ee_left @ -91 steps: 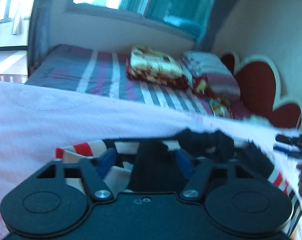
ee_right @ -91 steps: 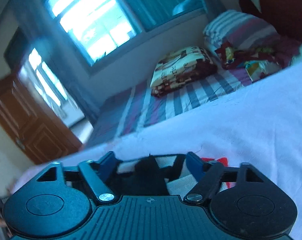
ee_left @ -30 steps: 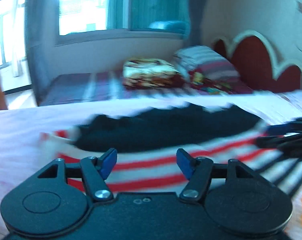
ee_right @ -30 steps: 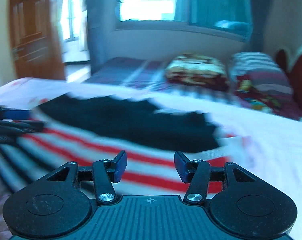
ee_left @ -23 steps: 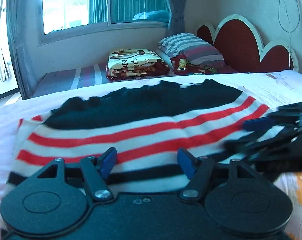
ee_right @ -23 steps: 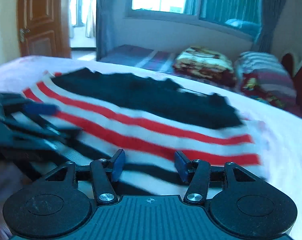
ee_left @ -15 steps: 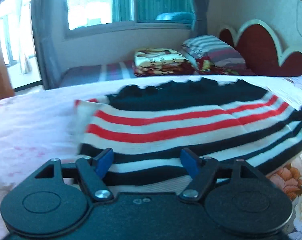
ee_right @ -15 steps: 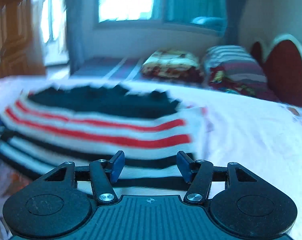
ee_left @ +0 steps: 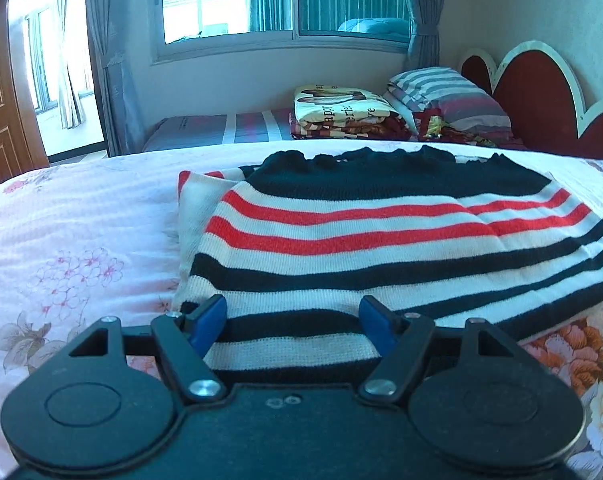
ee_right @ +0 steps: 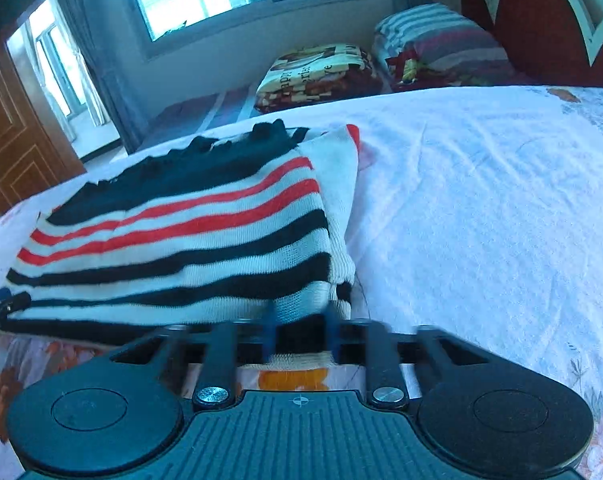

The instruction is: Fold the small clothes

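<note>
Right wrist view first: right tool [ee_right: 299, 320] just snapped closed, clenched now on the near right corner of the striped sweater [ee_right: 181, 240], blurred blue pads pinching a sliver of white hem. Half a second back, parted wide over that same hem with nothing gripped. Bigger change over the last few seconds: bunched up against both tools then, now spread flat and already doubled over on the bed [ee_right: 481, 200], dark neckline band toward the far edge, red stripes midway, black stripes nearest, a white under-layer peeking out along the side. Lying toward the near edge of the bed, hem just over the floral border of the sheet. Over to the left wrist view: left tool [ee_left: 293, 316] released, jaws just been opening and now standing wide, poised at the near left corner of the hem, knit lying between the pads [ee_left: 211, 316] but not squeezed, no grip to speak of. Reading for the task: one fold apparently down, a fresh grasp starting for the next, right corner secured and left corner yet to be taken. Likely call from here: close the left side on its corner, then lift both together to carry the hem up toward the neckline. Worth watching for an uneven lift with only one corner held, and for the loose under-layer slipping out.
</note>
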Available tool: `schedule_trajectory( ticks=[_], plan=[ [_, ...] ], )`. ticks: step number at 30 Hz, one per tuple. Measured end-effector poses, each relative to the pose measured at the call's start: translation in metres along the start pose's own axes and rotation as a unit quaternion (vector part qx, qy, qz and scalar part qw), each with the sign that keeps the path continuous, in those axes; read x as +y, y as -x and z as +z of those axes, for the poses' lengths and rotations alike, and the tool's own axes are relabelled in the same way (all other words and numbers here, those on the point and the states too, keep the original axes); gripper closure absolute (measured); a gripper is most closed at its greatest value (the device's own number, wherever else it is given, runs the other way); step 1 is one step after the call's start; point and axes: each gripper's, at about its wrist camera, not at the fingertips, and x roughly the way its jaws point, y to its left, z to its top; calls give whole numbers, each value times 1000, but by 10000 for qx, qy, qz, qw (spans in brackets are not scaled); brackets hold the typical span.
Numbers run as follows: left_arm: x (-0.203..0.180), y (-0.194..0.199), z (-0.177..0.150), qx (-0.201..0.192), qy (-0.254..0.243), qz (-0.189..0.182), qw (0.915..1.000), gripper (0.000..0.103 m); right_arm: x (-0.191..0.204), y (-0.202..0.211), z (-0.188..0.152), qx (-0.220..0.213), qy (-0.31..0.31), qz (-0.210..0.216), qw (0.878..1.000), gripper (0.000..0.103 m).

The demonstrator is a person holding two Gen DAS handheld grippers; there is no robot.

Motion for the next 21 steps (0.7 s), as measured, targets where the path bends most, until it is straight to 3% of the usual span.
schedule_trajectory(
  ticks=[5, 9, 10, 11, 14, 16, 18, 21],
  plan=[
    [6, 1, -2, -9, -75, -30, 10000, 29, -2, 5, -14, 119, 53, -116, 9998, 98],
    [3, 2, -6, -71, -171, 34, 9998, 30, 1, 14, -8, -110, -182, -405, 9990, 95],
    [0, 8, -1, -59, -170, 99, 9998, 33, 7, 21, -6, -369, -84, -648, 9972, 78],
    [-6, 16, 2, -170, -197, 154, 9995, 33, 15, 27, -5, -577, 71, -662, 9961, 69],
    [-33, 27, 8, -320, -3, -324, 9990, 31, 52, 19, 0, -523, 342, -38, 9980, 69],
    [-65, 22, 7, -277, -203, -652, 9973, 31, 87, 4, -4, -412, 738, 260, 9961, 69],
    [-92, 16, 4, -221, -421, -761, 9960, 31, 116, -13, -12, -275, 1182, 316, 9921, 69],
    [-100, 6, -4, -62, -341, -767, 9964, 30, 132, -26, -27, -117, 1612, 180, 9867, 69]
  ],
)
